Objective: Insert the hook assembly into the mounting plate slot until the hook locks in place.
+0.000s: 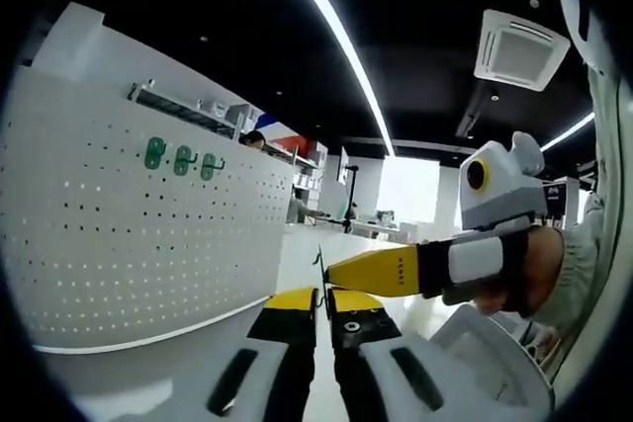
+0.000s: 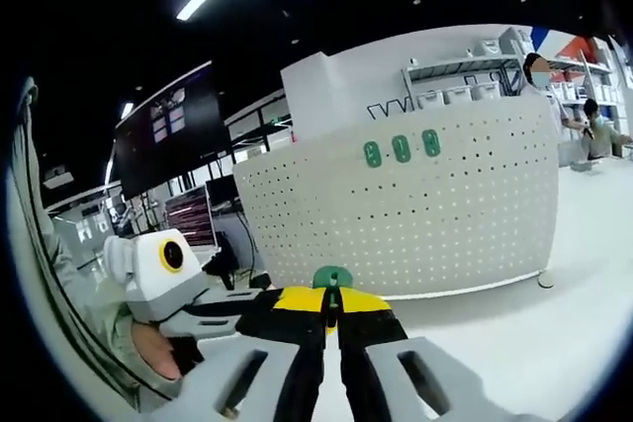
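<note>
Yellow-tipped jaws of the right tool (image 2: 332, 315) are pressed together on a small green hook assembly (image 2: 332, 278), its rounded plastic head poking up just beyond the tips. The left tool (image 1: 323, 305) also has its jaws drawn together, with only a thin dark gap between them; whether anything is caught in that gap cannot be told. The two tools meet nose to nose, each appearing in the other's view with a person's hand (image 1: 542, 274) wrapped around it.

Beyond them stands a white perforated mounting plate (image 2: 435, 214), upright on a pale surface (image 2: 554, 343), well apart from the held part. Three green hooks (image 1: 183, 159) already sit in a row high on the board. Farther off are shelving, monitors and ceiling light strips.

The hook assembly looks light, stiff and smooth, likely to twist or slip in a pinch grip. A hold low on its body, leaving the head and locking end free, seems the sounder choice for pressing it into a slot. Insertion has not begun.
</note>
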### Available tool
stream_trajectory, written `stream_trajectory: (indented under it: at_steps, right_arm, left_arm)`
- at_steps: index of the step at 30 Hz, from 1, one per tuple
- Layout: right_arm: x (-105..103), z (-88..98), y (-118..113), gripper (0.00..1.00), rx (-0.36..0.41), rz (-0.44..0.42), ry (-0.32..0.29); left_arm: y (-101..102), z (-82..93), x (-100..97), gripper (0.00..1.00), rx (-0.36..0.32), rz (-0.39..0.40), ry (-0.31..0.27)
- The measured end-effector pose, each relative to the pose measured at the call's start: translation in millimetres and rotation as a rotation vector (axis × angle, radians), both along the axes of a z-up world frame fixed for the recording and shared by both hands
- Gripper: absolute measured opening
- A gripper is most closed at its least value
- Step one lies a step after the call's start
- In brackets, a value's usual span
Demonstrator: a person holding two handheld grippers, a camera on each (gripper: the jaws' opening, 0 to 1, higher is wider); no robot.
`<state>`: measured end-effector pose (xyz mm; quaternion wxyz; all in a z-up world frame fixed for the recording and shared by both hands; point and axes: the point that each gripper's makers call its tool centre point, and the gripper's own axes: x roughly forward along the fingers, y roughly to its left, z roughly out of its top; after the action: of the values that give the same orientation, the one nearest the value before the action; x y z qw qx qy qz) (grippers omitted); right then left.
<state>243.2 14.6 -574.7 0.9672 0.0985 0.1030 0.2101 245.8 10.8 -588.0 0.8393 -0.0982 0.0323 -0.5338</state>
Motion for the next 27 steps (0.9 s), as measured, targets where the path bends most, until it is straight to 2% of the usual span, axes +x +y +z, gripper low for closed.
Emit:
stream_trajectory:
  at_steps: [5, 11, 15, 23, 25, 26, 27]
  right_arm:
    - [0.6, 0.1, -1.4, 0.01, -0.021, -0.002, -0.01]
    - [1.5, -0.6, -6.1, 0.01, -0.008, -0.01, -0.006]
    - [2.0, -0.6, -8.1, 0.01, -0.008, -0.013, -0.005]
    - [5.1, -1.9, -10.4, 0.01, -0.003, -0.013, -0.001]
    - [5.7, -2.4, -10.7, 0.01, -0.003, -0.013, 0.0]
    - [6.7, -3.7, -11.2, 0.01, -0.004, -0.014, 0.002]
    - [7.8, -5.7, -12.1, 0.01, -0.007, -0.016, 0.005]
  left_arm:
    - [3.1, -5.3, 2.1, 0.16, 0.013, 0.013, 0.031]
    - [18.7, -16.3, 3.5, 0.26, 0.041, 0.055, 0.065]
    - [34.4, -27.3, 4.7, 0.36, 0.079, 0.101, 0.095]
    - [63.3, -37.6, 10.6, 0.41, 0.132, 0.179, 0.107]
    - [71.9, -43.3, 14.6, 0.43, 0.171, 0.214, 0.109]
    - [79.0, -49.1, 17.3, 0.43, 0.229, 0.237, 0.089]
    - [81.5, -52.1, 17.5, 0.43, 0.254, 0.242, 0.082]
